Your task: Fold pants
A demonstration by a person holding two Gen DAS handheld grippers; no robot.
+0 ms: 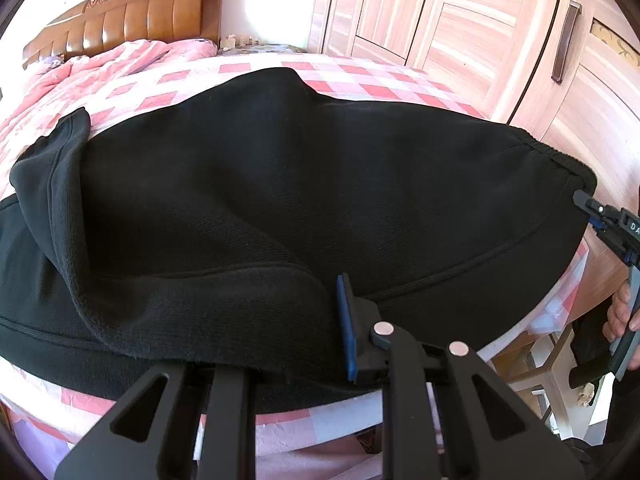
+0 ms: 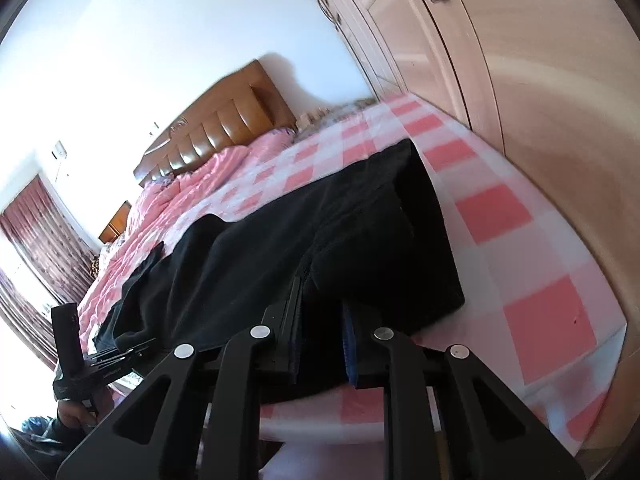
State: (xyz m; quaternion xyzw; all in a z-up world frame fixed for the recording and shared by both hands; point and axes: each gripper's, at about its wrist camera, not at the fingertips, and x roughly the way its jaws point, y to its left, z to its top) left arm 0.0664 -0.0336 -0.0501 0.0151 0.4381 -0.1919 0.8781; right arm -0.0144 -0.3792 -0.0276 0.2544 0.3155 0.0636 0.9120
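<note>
Pants [image 1: 280,184], black knit, seamed, rumpled

Bright daylight, washed-out walls, fisheye bending at edges, right view motion-blurred.

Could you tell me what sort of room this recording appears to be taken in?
Most likely a bedroom: a bed with a pink checked sheet, a padded wooden headboard, and wardrobe doors alongside.

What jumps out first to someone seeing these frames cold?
The black pants fill the middle of both views, spread across a pink-and-white checked bedsheet at the near edge of the bed. The left claw pinches their near edge, and the right claw is shut on the end toward the wardrobe. A brown wooden headboard stands at the far end.
</note>
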